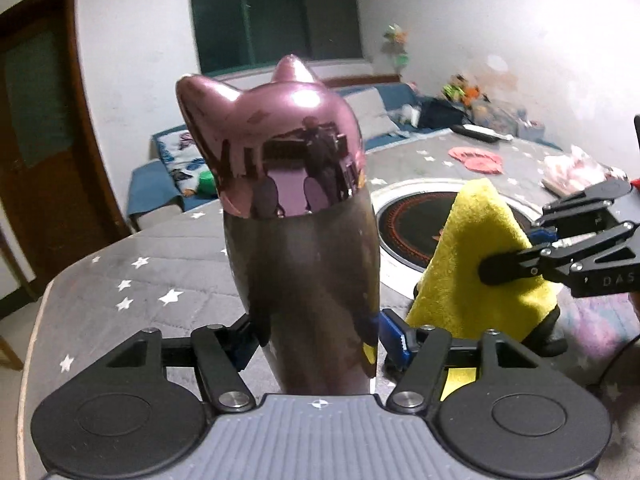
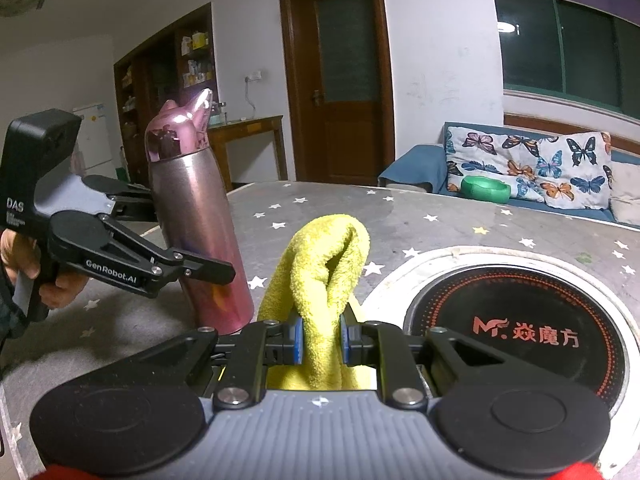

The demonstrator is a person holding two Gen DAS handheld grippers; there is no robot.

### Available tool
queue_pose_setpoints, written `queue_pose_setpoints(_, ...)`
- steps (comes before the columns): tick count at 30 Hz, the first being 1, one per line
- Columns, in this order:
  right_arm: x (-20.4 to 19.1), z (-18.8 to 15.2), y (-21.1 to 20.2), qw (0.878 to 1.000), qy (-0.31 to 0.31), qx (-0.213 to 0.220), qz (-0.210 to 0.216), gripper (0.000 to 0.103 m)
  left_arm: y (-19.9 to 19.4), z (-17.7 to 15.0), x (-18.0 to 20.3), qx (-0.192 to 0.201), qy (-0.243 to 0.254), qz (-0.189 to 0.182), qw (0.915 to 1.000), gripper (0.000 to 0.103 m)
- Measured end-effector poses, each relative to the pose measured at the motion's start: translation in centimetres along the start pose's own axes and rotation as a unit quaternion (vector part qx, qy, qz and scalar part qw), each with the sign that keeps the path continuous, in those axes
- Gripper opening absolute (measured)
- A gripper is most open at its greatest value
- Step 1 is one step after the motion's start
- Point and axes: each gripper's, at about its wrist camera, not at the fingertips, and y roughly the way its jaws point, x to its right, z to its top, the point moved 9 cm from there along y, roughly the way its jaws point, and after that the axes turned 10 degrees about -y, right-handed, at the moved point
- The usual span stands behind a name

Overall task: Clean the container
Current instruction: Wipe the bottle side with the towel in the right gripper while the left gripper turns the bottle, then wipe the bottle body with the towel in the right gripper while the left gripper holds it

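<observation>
A metal bottle with a shiny pink cat-ear lid stands upright on the grey star-print table cover. My left gripper reaches around its lower body. The blue right pad sits a little off the wall, so the jaws look open. From the right wrist view, the bottle rests with its base on the table and the left gripper straddles its middle. My right gripper is shut on a folded yellow cloth, held just right of the bottle.
A round black induction hob in a white ring is set into the table right of the cloth. Pink items lie at the far side. The table edge runs close on the left. A green bowl rests on the sofa behind.
</observation>
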Motion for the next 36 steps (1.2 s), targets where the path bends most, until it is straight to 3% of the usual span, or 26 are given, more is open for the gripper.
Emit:
queue_pose_setpoints(6, -0.2, 0.3, 0.2, 1.000, -0.010, -0.001, 0.003, 0.016, -4.0, 2.2, -0.7, 0.065, -0.066, 0.001, 0.9957, 0.071)
queue_pose_setpoints(10, -0.3, 0.8, 0.5, 1.000, -0.013, -0.001, 0.007, 0.016, -6.6, 5.0, -1.6, 0.123, -0.138, -0.016, 0.9826, 0.071)
queue_pose_setpoints(14, -1.0, 2.1, 0.7, 0.999, -0.029, 0.008, 0.017, 0.016, -7.3, 7.2, -1.9, 0.153, -0.169, -0.013, 0.9735, 0.070)
queue_pose_setpoints(20, -2.5, 6.1, -0.1, 0.995, -0.076, 0.054, 0.026, 0.016, -6.9, 8.6, -3.6, 0.162, -0.207, -0.007, 0.9647, 0.050)
queue_pose_setpoints(23, -2.9, 8.5, -0.6, 0.992, -0.081, 0.088, 0.033, 0.016, -6.6, 8.7, -4.6, 0.165, -0.224, -0.012, 0.9605, 0.050)
queue_pose_setpoints(26, -3.8, 9.6, -0.5, 0.990, -0.080, 0.103, 0.061, 0.016, -6.4, 8.9, -4.7, 0.166, -0.219, -0.012, 0.9615, 0.050)
queue_pose_setpoints(32, -6.0, 6.9, 1.5, 0.988, -0.119, 0.061, 0.079, 0.016, -6.2, 8.8, -5.1, 0.168, -0.219, -0.014, 0.9611, 0.050)
queue_pose_setpoints(36, -6.3, 4.2, 3.4, 0.990, -0.110, 0.015, 0.090, 0.016, -6.1, 8.5, -5.0, 0.170, -0.219, -0.013, 0.9606, 0.050)
